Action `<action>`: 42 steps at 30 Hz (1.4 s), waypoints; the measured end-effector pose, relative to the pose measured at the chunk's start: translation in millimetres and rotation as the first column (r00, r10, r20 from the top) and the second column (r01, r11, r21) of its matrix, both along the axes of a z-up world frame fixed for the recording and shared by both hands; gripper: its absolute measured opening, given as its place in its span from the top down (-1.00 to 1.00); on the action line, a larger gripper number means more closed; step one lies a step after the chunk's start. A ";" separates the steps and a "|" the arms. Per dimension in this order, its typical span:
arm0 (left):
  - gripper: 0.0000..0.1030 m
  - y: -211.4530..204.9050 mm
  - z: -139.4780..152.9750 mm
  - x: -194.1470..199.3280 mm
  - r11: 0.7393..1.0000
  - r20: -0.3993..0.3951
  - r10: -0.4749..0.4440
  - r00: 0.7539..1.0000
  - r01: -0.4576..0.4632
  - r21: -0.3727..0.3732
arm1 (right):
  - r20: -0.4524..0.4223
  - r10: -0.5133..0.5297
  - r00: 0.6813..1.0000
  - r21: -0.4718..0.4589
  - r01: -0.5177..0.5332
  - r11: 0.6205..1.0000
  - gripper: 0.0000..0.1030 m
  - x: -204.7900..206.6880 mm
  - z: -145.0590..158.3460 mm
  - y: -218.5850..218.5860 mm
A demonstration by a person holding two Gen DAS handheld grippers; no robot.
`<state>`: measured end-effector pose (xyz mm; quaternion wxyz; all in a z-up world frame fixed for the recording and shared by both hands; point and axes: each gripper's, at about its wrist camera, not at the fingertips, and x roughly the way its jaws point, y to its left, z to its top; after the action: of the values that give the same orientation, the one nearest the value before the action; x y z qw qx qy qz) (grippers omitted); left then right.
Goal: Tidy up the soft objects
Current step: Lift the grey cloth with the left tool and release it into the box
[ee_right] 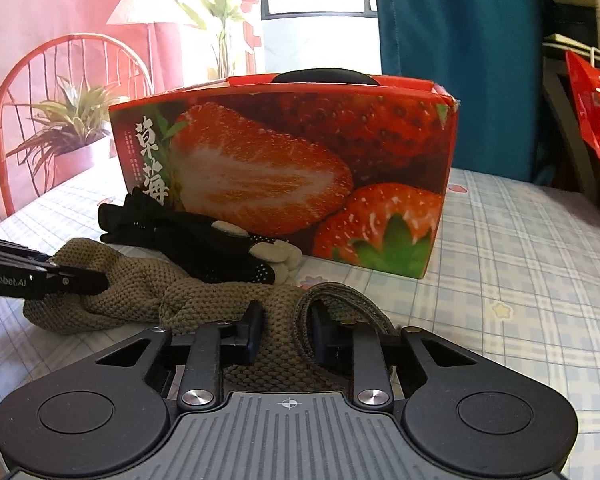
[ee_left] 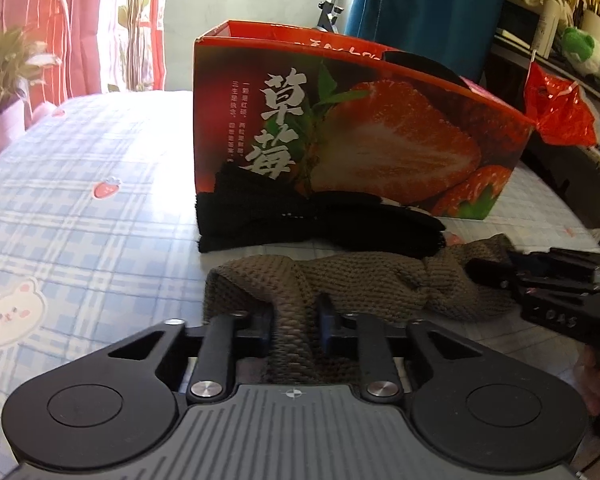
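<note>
A: On the left wrist view, the left tongs (ee_left: pixel 294 322) are clenched on one end of the olive knit sock (ee_left: pixel 364 280), which lies on the checked table (ee_left: pixel 100 208) just in front of the black socks (ee_left: pixel 300 220) and the strawberry box (ee_left: pixel 360 132). The right tongs (ee_left: pixel 496 276) come in from the side at its far end.

B: And the right wrist view?

A: The right tongs (ee_right: pixel 286 330) pinch the cuff end of the same olive knit sock (ee_right: pixel 148 292); the left tongs (ee_right: pixel 96 282) bite the other end. So both grip it, slack between them.

B: Advice, then?

A: I'd keep both grips firm and bring the ends together evenly, low over the table, so the fold lands flat and clear of the black socks.
</note>
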<state>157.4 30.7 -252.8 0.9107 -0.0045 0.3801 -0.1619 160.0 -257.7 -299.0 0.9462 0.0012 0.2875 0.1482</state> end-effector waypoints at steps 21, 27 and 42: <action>0.73 20.3 111.9 2.6 0.986 0.259 0.003 0.966 0.040 -0.162 | 0.210 0.047 0.977 0.016 -0.051 0.999 0.70 -10.4 114.8 -3.6; 0.73 11.6 152.2 42.5 0.981 0.324 -0.025 0.946 0.086 -0.176 | 0.256 0.016 0.967 0.015 -0.020 1.000 0.70 27.6 155.2 -8.3; 0.73 -23.6 120.7 137.7 0.996 0.138 -0.042 0.990 0.052 -0.073 | -0.006 -0.076 0.997 0.026 0.076 0.997 0.70 140.8 119.1 -0.1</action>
<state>295.1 7.1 -132.1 0.9297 -0.0191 0.3104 -0.1975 300.8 -257.8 -179.9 0.9503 0.0249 0.2879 0.1160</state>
